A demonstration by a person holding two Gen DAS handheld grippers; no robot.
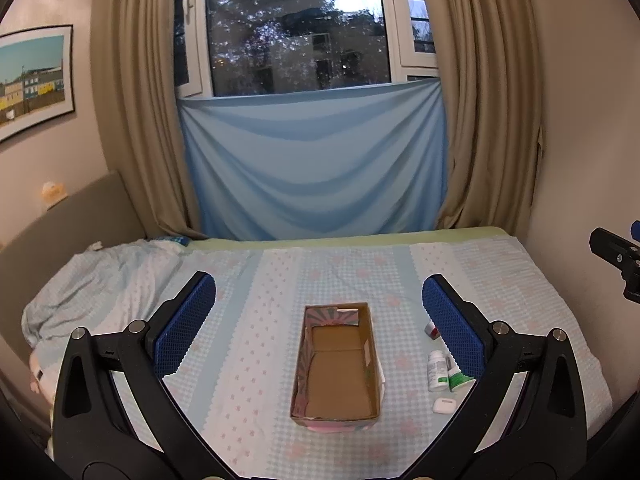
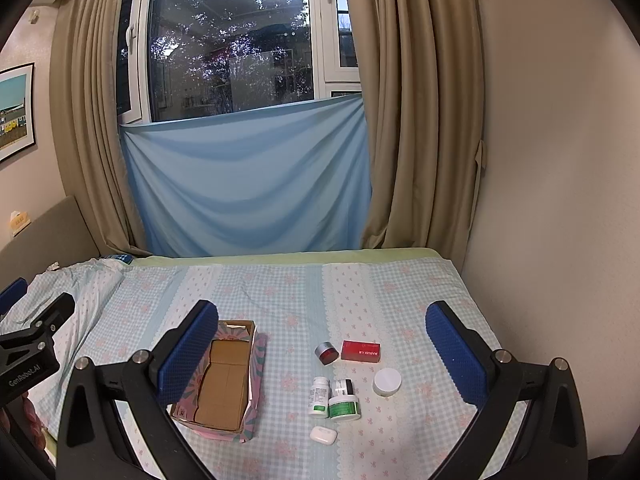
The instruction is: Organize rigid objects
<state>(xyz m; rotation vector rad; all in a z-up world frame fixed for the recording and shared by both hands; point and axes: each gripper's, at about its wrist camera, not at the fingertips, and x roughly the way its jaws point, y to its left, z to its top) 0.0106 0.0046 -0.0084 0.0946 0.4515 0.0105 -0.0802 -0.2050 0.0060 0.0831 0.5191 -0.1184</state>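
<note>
Both my tongs hang spread wide over the bed, holding nothing. The cardboard box (image 1: pixel 335 364) sits empty straight ahead of my left gripper (image 1: pixel 319 330), its long axis running near to far. The small things lie in a cluster just right of it, squarely between the fingers of my right gripper (image 2: pixel 322 354) (so that hand is nearer): a white bottle (image 2: pixel 319 396) upright, a red box (image 2: pixel 361 351) lying left to right, a white earbud case (image 2: pixel 323 435) nearest me.

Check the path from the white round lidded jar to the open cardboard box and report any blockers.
The white pill bottle and green-labelled jar stand between the white round lidded jar and the open cardboard box.
</note>
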